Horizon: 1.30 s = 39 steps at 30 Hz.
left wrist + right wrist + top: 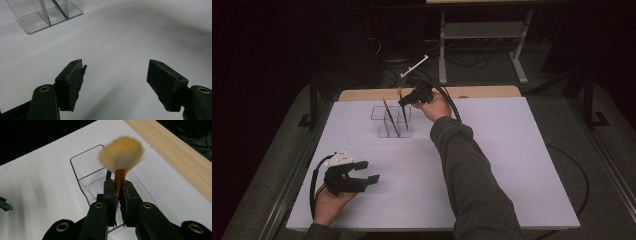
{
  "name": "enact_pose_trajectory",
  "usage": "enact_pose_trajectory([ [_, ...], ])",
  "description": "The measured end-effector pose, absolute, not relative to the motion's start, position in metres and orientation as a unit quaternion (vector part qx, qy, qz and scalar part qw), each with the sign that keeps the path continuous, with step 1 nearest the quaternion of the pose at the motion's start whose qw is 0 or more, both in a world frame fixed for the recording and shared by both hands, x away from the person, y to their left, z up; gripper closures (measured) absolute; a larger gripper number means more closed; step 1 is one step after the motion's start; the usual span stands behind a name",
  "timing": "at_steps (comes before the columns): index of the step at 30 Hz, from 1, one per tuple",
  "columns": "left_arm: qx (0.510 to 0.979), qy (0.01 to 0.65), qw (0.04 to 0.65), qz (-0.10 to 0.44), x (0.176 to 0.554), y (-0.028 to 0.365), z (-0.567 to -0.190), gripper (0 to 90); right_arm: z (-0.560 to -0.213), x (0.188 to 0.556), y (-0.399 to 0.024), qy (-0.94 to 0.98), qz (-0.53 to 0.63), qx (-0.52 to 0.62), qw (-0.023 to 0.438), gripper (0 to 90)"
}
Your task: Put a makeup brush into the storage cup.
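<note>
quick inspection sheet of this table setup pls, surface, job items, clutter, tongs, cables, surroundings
surface: white board on a table, with a bare wooden strip at the far edge.
job's things: clear divided organizer standing near the far middle; a dark-handled brush leans in it; a fluffy makeup brush is clamped by its gold ferrule above the organizer.
clutter: nothing seen.
tongs: right tongs shut on the makeup brush, over the organizer; left tongs open and holding nothing, low over the near left of the board.
cables: one black cable trails from the right tongs, another from the left; more lie on the floor beyond.
surroundings: dark room, grey metal stand behind the table.
</note>
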<state>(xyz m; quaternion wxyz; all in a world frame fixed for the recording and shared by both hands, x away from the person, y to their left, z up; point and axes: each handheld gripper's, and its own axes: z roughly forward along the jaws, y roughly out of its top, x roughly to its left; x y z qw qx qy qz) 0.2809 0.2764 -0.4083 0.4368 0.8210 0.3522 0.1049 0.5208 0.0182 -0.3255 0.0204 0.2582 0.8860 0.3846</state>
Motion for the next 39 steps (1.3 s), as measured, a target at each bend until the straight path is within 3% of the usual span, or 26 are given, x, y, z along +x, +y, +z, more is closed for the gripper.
enact_pose_trajectory([
  [26, 0.823, 0.348, 0.436, 0.106, 0.281, 0.274, -0.409, 28.9, -0.342, 0.513, 0.016, 0.89, 0.373, 0.263, 0.019, 81.7],
  [30, 0.822, 0.35, 0.437, 0.107, 0.281, 0.274, -0.409, 28.8, -0.343, 0.512, 0.012, 0.882, 0.38, 0.278, 0.018, 70.4],
  [39, 0.823, 0.347, 0.436, 0.107, 0.281, 0.272, -0.409, 28.8, -0.339, 0.503, 0.002, 0.873, 0.393, 0.289, 0.018, 67.0],
])
